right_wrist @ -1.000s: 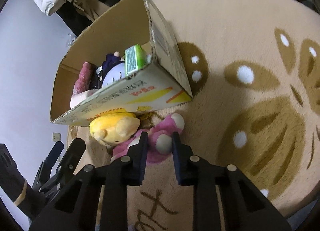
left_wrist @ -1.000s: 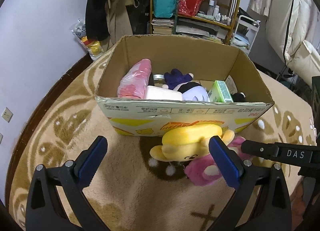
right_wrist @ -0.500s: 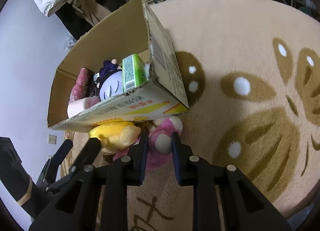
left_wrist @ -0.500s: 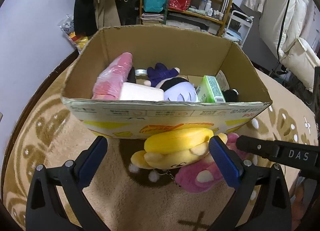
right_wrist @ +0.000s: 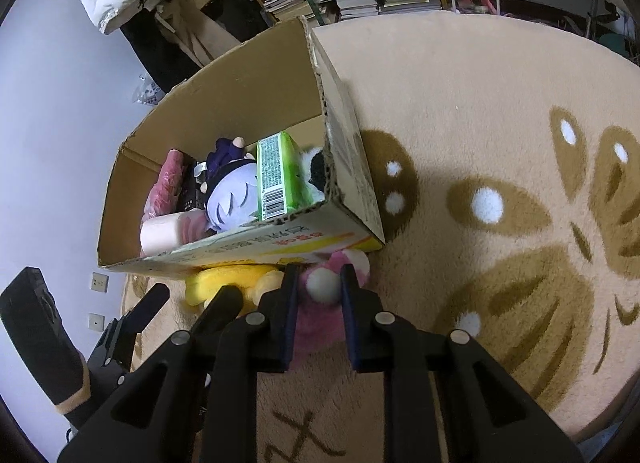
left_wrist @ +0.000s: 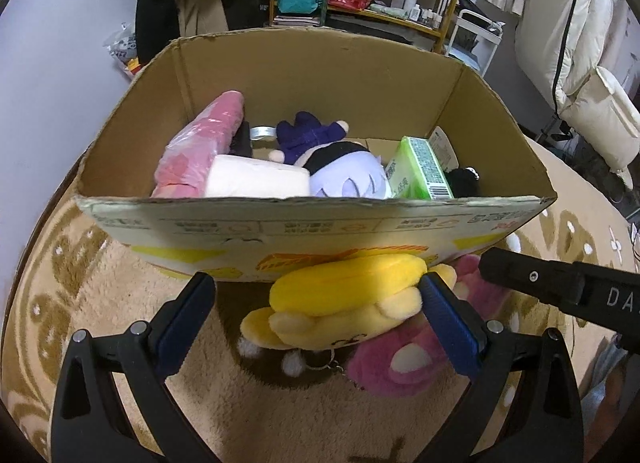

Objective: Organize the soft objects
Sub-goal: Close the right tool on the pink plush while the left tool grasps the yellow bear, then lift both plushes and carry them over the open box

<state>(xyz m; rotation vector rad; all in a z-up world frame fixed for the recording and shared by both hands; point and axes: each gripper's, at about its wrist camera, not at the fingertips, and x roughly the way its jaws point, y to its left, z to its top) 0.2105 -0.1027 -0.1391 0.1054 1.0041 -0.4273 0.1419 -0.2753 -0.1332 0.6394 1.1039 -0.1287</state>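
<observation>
Cardboard box (left_wrist: 312, 223) already holds purple-haired doll (left_wrist: 344, 179), pink bundle (left_wrist: 200, 147), green pack (left_wrist: 420, 171); yellow plush (left_wrist: 348, 303) and pink plush (right_wrist: 320, 303) remain on rug (right_wrist: 500, 103) against its front, left gripper (left_wrist: 316, 319) wide open around yellow one, right gripper (right_wrist: 318, 291) pinching pink one's paw.

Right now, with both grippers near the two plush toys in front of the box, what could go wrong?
1. The right gripper pinches only a small part of the pink plush; it may slip when lifted.
2. The yellow plush lies partly on the pink one, so lifting the pink may drag it.
3. The open left gripper is close to the cardboard box wall and might push it.
</observation>
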